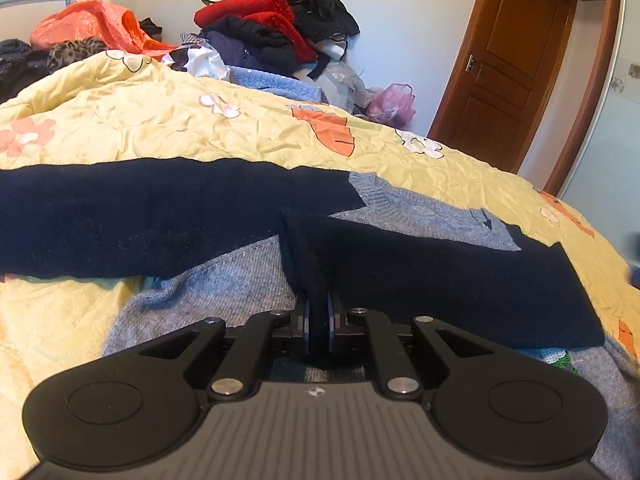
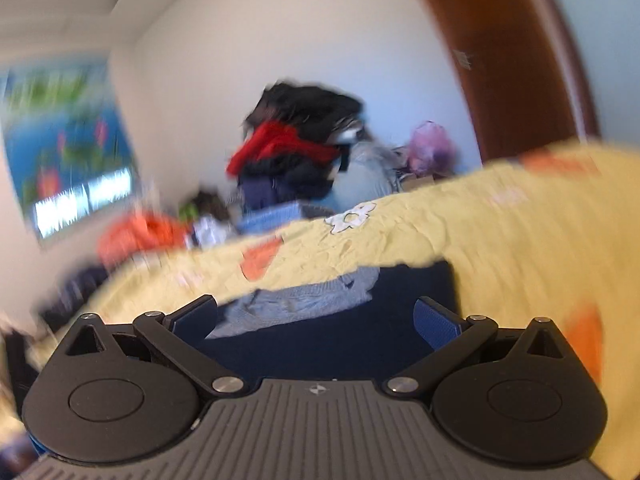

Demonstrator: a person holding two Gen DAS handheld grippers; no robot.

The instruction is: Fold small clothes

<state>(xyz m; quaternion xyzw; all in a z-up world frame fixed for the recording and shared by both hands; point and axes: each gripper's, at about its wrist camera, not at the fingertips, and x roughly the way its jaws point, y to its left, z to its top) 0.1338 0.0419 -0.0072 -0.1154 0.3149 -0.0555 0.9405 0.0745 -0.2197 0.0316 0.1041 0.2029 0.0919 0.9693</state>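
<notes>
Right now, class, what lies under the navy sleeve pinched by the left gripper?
Under the navy sleeve held by the left gripper lies the sweater's grey body; the covered part is hidden.

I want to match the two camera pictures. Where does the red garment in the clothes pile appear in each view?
Left wrist view: the red garment lies top centre, in the clothes pile against the far wall, beyond the yellow quilt.
Right wrist view: the red garment sits near the centre, blurred, in the same pile above the quilt's edge.
Shared landmark: the pink plastic bag, right of the pile in both views.
</notes>
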